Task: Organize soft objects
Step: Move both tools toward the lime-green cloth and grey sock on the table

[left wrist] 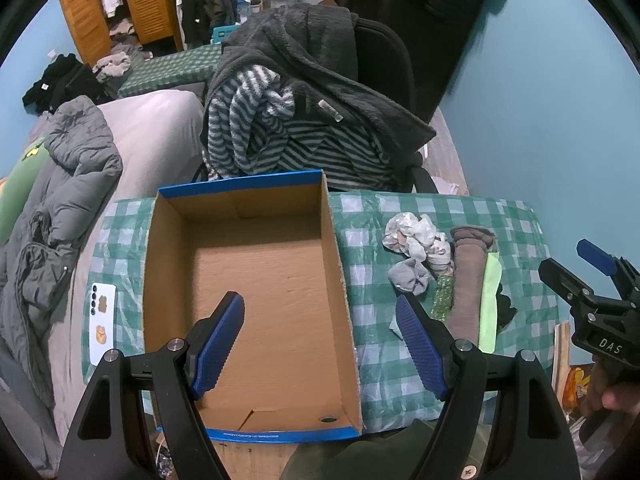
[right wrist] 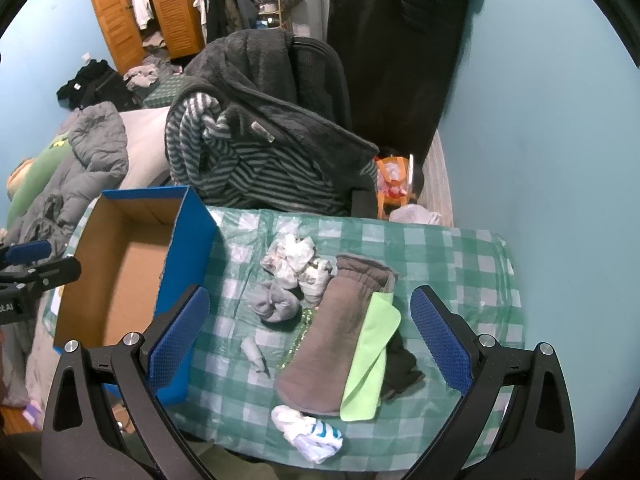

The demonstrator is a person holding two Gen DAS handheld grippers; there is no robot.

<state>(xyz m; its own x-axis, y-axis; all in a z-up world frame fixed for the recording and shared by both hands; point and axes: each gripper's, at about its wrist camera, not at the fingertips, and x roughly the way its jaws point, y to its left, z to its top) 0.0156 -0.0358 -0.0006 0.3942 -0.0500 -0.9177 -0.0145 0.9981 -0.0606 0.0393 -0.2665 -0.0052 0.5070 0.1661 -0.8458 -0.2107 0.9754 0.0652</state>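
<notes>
Both tongs hang with their pads apart and nothing between them: the left tongs [left wrist: 320,344] over the bare cardboard box [left wrist: 256,280], the right tongs [right wrist: 310,340] over the soft pile beside it on the checked bench [right wrist: 460,256]. The brown sock [right wrist: 332,344] lies flat, long axis running away from the camera, cuff at the far end, a green cloth [right wrist: 368,364] along its right edge.

Green-checked tablecloth [right wrist: 448,256], blue-sided box [right wrist: 188,240], lime cloth [right wrist: 372,360]
</notes>
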